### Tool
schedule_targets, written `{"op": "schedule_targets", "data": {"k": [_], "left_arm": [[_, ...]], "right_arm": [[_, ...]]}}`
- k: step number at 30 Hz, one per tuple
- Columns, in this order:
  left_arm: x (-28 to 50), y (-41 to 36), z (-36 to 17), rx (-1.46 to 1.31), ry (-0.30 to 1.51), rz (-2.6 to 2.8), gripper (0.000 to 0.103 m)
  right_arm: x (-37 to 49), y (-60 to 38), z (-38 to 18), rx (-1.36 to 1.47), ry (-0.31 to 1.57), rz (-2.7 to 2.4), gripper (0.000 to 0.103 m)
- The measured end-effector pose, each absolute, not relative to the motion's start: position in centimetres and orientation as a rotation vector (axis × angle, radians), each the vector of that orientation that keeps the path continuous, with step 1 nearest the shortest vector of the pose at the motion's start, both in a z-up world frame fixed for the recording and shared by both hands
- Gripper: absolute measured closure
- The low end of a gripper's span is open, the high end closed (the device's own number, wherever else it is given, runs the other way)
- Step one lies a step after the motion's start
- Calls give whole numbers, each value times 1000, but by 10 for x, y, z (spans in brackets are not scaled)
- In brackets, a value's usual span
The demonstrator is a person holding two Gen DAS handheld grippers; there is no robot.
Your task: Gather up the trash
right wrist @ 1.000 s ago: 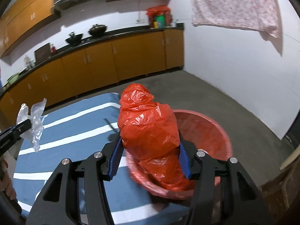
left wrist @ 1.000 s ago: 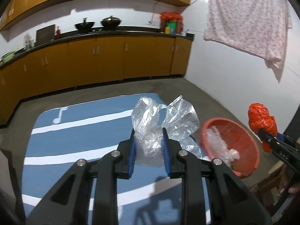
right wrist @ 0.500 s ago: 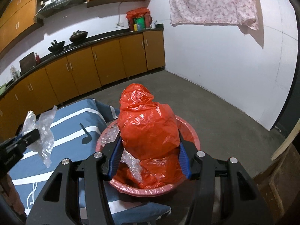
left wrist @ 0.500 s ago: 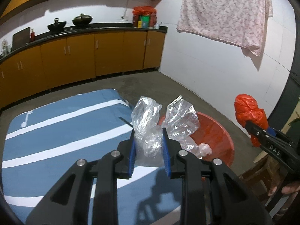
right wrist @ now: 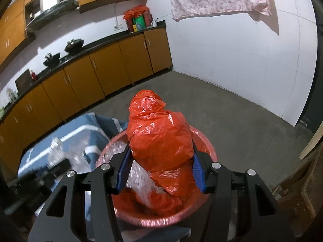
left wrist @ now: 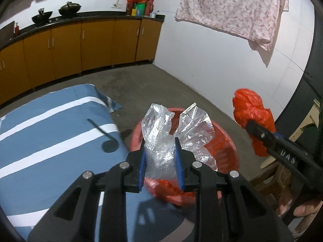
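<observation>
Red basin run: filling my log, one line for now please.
left gripper: clear plastic bag | right gripper: red plastic bag | both over red basin

Clearance around red basin
Open from above, but clear plastic fills its btm. Blue striped mat butts its left rim; bare floor beyond; wood pieces on its right.

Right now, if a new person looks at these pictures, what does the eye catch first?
First, the crumpled red plastic bag clamped in the right gripper, above the red basin. Next, the clear plastic wrap gripped by the left gripper, over the same basin beside the blue striped cloth.
</observation>
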State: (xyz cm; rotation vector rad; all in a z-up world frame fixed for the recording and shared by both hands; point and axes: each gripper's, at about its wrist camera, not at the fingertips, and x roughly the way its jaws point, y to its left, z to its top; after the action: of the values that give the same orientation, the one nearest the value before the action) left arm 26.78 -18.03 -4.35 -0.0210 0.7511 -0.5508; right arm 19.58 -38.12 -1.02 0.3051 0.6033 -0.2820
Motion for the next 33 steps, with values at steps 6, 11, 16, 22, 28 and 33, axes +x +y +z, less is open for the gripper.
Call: {"op": "schedule_targets", "data": {"k": [6,11,16,22,28,33], "left_arm": [[281,-202,-61,-23,792,-603,70],[290,-202,-76,-43,836,-588,51],[283,-176,-75,-42,803,-524,30],[234,-122,-44,-15,639,-422,6],[167,-74,-17,55,496,-281,4],[124,-35,-6,53,470,-177,4]], "right_arm": [[208,-401,-5,394,553,-267,39],[204,-405,-4,394,536,-251,29],[181,-396,-5,372,515,-279,12],[129,-354,3,221,436,-368,2],[89,-314,11,109,395,-398,2],[61,-298,13,161,401,-374,2]]}}
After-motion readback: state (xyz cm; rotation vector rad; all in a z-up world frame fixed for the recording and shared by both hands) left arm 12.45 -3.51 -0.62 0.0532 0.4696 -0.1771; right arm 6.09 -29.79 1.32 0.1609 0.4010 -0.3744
